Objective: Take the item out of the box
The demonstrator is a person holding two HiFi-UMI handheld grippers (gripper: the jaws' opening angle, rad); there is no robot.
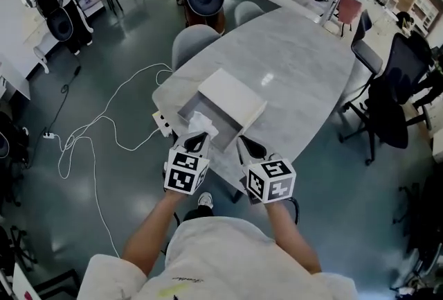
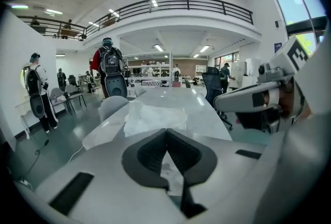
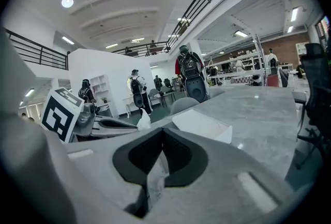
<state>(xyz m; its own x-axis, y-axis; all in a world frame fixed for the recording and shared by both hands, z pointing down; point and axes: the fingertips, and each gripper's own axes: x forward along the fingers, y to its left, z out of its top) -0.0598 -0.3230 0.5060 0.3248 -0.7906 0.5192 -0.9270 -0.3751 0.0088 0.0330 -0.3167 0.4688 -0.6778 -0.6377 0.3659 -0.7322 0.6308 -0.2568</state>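
Observation:
A white box [image 1: 185, 113] stands open at the near left edge of the grey marble table [image 1: 297, 70], its white lid [image 1: 232, 102] lying across the far part. Crumpled white tissue paper [image 1: 201, 124] rises from the box's near side. My left gripper [image 1: 198, 143] is shut with its tip at the paper's near edge, apparently pinching it; in the left gripper view the paper [image 2: 154, 116] spreads just beyond the jaw tip. Beside it, over the table's near edge, my right gripper [image 1: 250, 148] is shut and holds nothing I can make out. The right gripper view shows the lid [image 3: 202, 124] and the paper tuft [image 3: 144, 119].
A grey chair [image 1: 196, 39] is tucked in at the table's far left. Black office chairs [image 1: 387, 101] stand to the right. A white cable [image 1: 104, 127] loops over the floor on the left, near a white socket block [image 1: 163, 125]. People with backpacks [image 2: 109, 70] stand far off.

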